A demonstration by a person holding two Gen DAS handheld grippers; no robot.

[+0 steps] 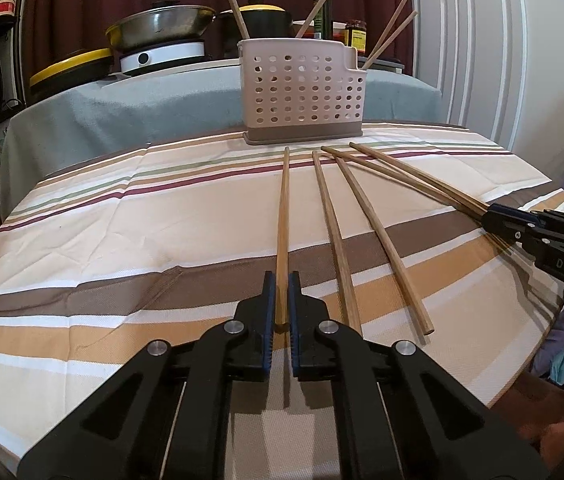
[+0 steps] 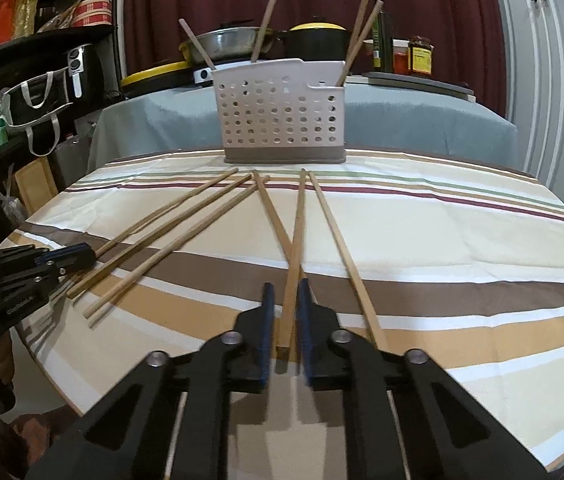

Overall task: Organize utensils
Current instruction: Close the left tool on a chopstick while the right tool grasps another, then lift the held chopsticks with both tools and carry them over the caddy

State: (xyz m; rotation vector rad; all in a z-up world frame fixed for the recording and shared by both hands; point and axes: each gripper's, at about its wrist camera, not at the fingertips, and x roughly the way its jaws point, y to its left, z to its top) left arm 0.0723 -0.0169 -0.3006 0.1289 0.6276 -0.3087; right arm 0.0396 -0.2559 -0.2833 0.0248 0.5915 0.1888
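A pale perforated utensil holder (image 1: 302,96) (image 2: 282,108) with a brown base stands at the far side of the striped tablecloth (image 1: 122,220), with several chopsticks upright in it. More wooden chopsticks lie fanned out in front of it. My left gripper (image 1: 281,278) (image 2: 88,254) is shut on the near end of the leftmost chopstick (image 1: 283,216). My right gripper (image 2: 285,288) (image 1: 486,211) straddles another chopstick (image 2: 297,240) that crosses over a neighbour; its jaws stand slightly apart, with gaps beside the stick. Loose chopsticks (image 1: 332,236) (image 2: 346,256) lie between and beside the grippers.
Behind the holder, a grey-covered table (image 2: 422,120) carries pots, a white cooker (image 1: 162,54) and sauce jars (image 2: 420,56). A dark shelf (image 2: 42,60) with bags stands at the left and white cabinet doors (image 1: 482,40) at the right. The round table's edge curves close on both sides.
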